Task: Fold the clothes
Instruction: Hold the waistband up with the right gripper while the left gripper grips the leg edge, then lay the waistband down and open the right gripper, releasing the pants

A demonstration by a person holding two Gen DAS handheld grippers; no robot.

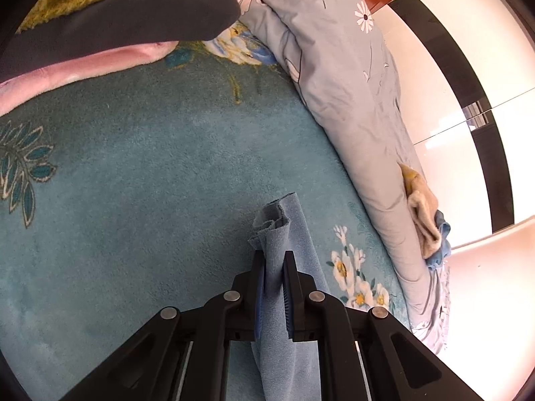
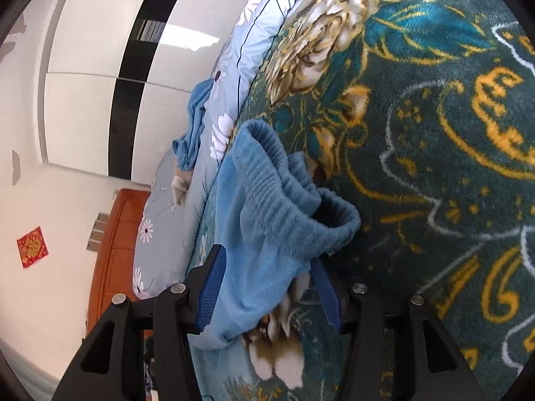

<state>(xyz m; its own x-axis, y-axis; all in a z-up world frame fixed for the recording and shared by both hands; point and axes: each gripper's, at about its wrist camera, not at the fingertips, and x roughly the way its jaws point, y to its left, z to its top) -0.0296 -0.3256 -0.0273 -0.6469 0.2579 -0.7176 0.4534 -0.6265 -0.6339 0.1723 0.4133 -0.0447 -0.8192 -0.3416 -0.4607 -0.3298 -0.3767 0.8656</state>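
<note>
In the left wrist view my left gripper (image 1: pixel 274 260) is shut on the hem end of a light blue fleece garment (image 1: pixel 287 300), which hangs down between the fingers above the teal floral blanket (image 1: pixel 150 167). In the right wrist view the same blue garment (image 2: pixel 264 234) lies on the dark teal blanket (image 2: pixel 434 133), its ribbed elastic waistband (image 2: pixel 277 197) gaping open. My right gripper (image 2: pixel 267 260) is open, its blue-padded fingers on either side of the fabric just below the waistband.
A stack of folded clothes, olive knit, dark navy and pink (image 1: pixel 100 26), lies at the far left. A grey daisy-print quilt (image 1: pixel 351 100) runs along the bed edge, with a beige and blue garment (image 1: pixel 424 227) on it. White wardrobe doors (image 2: pixel 100 83) and a wooden headboard (image 2: pixel 113 250) stand beyond.
</note>
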